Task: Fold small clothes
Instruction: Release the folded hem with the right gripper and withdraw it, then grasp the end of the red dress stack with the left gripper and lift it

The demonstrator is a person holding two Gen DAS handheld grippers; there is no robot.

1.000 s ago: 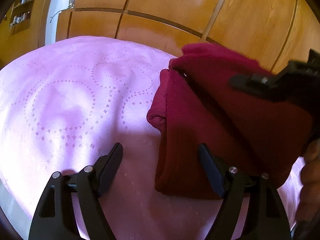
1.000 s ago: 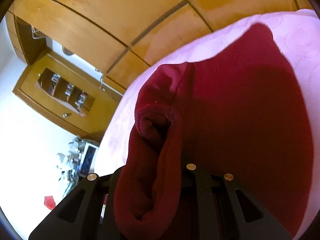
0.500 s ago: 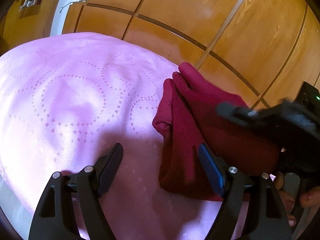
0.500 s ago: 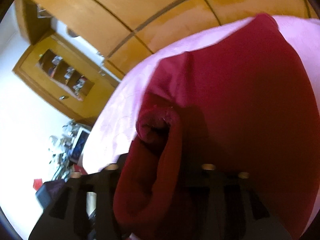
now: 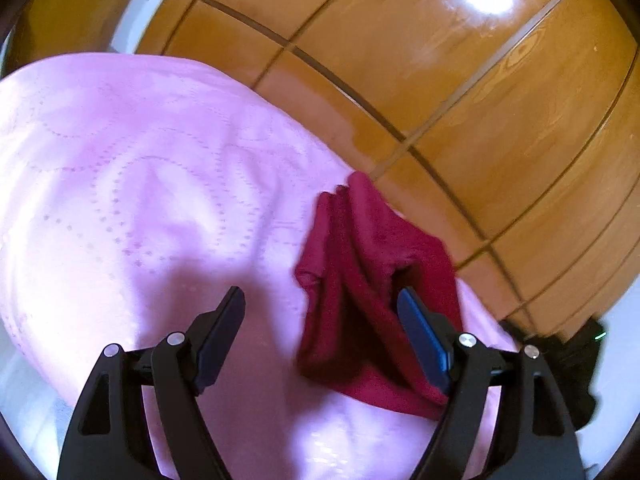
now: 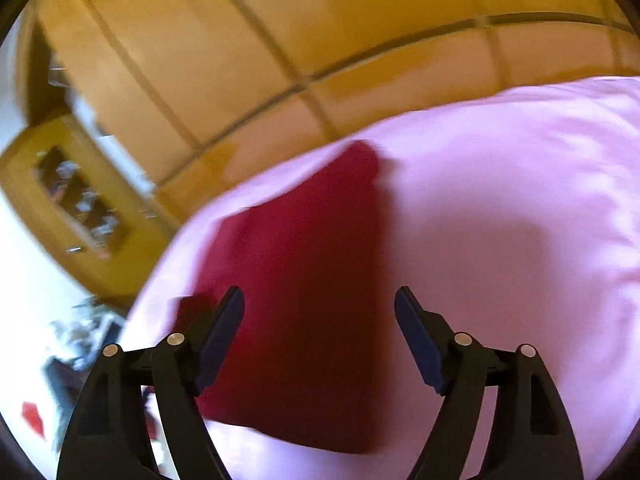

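Note:
A dark red garment (image 5: 372, 280) lies folded in a narrow stack on the pink bedspread (image 5: 140, 200), near the bed's far edge. My left gripper (image 5: 320, 312) stands open above the spread, with its right finger (image 5: 420, 336) over the garment and nothing held. In the right wrist view the same red garment (image 6: 304, 280) lies flat below my right gripper (image 6: 318, 320). Its jaws are opening and wide apart, and the cloth is free of both pads. That view is blurred by motion.
A wooden wardrobe wall (image 5: 440, 80) rises right behind the bed. A wooden shelf unit (image 6: 76, 196) with small items stands at the left. A dark shape (image 5: 568, 360), the other gripper's body, shows at the right edge of the left wrist view.
My right gripper let go of the red garment, opened wide and pulled back; the cloth dropped flat onto the spread. My left gripper drew back and tilted, staying open.

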